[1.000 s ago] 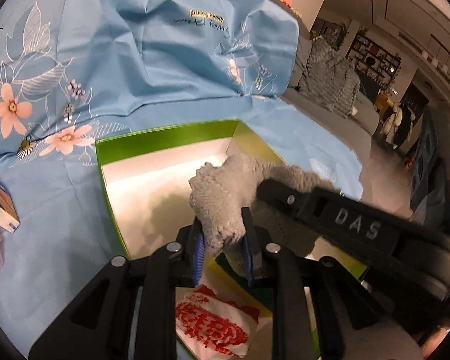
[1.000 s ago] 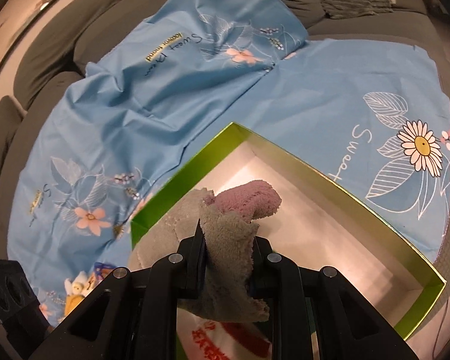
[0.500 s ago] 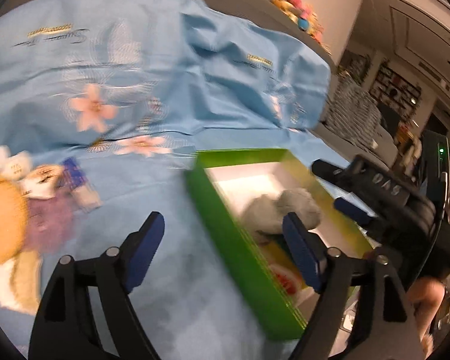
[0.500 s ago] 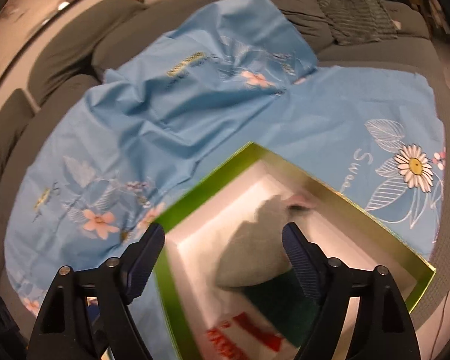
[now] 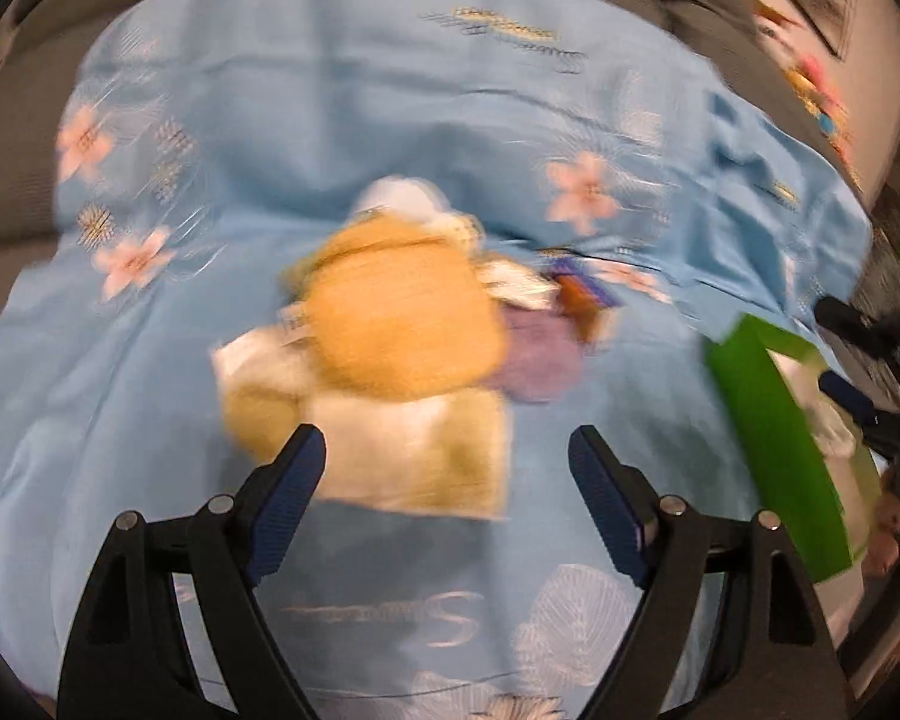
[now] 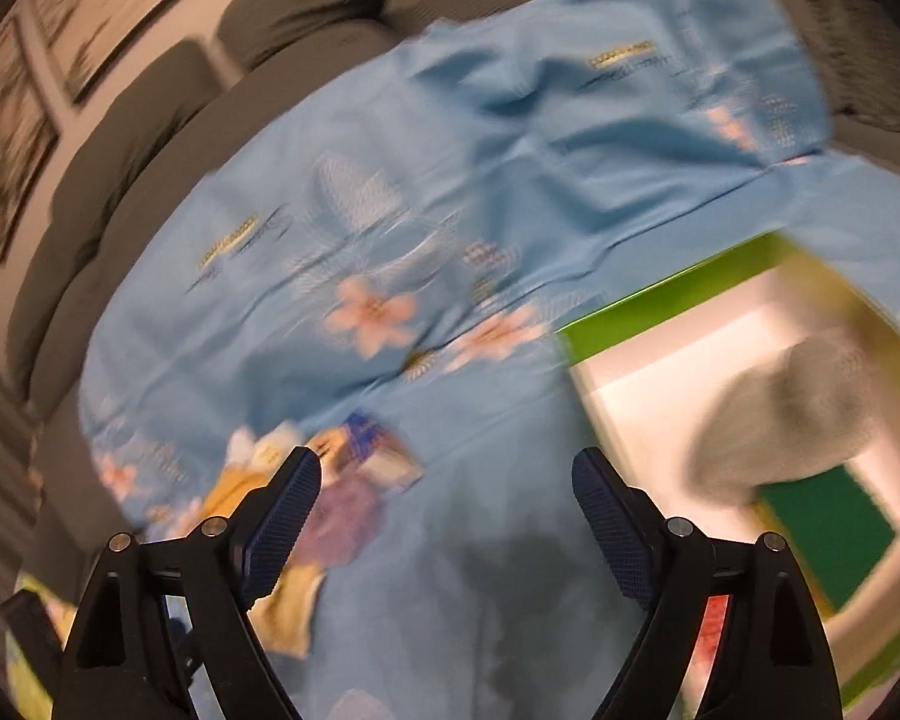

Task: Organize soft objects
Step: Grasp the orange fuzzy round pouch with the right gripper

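**Both tongs empty; loose pile dead ahead of the left pair**

The left tongs (image 5: 447, 480) stood wide apart with nothing between the pads. Directly ahead of them, just beyond the fingertips and centred in the gap, lay the pile of soft items (image 5: 390, 360) on the blue floral sheet (image 5: 330, 120). The right tongs (image 6: 444, 498) were likewise spread wide and empty; from their view the same pile (image 6: 306, 516) sat low and to the left, partly behind the left finger, while the green box (image 6: 678, 294) lay to the right. On this showing the left tongs were the nearer and better lined up for a pick, in my judgement.

The pile appeared as a rounded orange-yellow bulk on top, pale cream and tan cloth beneath on the near side, a lilac piece (image 5: 534, 366) to its right, and white bits at the far edge. A small blue and orange packet (image 5: 582, 294) lay at the far right of it. Motion blur prevented telling separate items or any clear long axis.

The box, in the left view, stood well to the right (image 5: 768, 420). Inside it a grey fluffy item (image 6: 792, 408) already rested against the white lining.
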The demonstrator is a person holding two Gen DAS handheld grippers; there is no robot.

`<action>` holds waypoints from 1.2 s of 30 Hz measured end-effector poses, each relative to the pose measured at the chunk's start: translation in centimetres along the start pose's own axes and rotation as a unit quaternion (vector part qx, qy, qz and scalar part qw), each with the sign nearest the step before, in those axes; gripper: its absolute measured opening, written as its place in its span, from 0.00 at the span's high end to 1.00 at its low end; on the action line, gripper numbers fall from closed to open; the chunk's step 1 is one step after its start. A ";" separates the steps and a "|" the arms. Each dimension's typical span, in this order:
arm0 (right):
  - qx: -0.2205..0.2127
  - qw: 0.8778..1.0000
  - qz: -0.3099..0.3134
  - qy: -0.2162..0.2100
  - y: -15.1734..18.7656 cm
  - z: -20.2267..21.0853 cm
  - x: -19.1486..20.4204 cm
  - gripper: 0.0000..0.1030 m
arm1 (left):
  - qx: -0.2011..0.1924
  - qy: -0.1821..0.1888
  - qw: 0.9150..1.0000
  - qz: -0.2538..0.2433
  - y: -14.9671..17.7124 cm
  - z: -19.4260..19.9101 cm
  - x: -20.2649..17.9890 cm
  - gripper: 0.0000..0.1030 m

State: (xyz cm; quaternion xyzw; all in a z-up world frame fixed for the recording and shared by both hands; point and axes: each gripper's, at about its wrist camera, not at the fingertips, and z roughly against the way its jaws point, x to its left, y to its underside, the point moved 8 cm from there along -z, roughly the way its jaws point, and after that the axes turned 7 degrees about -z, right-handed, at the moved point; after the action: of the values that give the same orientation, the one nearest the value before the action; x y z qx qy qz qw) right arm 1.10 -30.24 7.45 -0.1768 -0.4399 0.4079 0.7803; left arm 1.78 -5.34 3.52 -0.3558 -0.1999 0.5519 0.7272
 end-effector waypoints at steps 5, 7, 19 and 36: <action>0.067 0.995 0.072 -0.008 4.7 -3.7 4.6 0.16 | 0.028 -0.089 0.994 0.064 1.9 -0.7 6.9 0.20; 0.097 0.991 0.093 -0.021 6.5 -5.2 6.7 0.16 | 0.036 -0.119 0.989 0.078 2.0 -0.5 8.7 0.20; 0.190 0.979 0.068 -0.032 11.1 -15.0 12.8 0.26 | 0.023 -0.090 0.988 0.125 1.5 0.9 10.5 0.17; 0.141 0.987 0.047 -0.067 10.7 -6.2 12.1 0.80 | 0.023 -0.060 0.982 0.179 1.8 1.2 12.0 0.17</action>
State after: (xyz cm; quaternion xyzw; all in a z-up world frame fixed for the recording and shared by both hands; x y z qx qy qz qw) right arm 4.46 -13.66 3.81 -0.0573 -0.4204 0.5131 0.7461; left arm 3.49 6.60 1.79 -0.3352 -0.1634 0.6976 0.6118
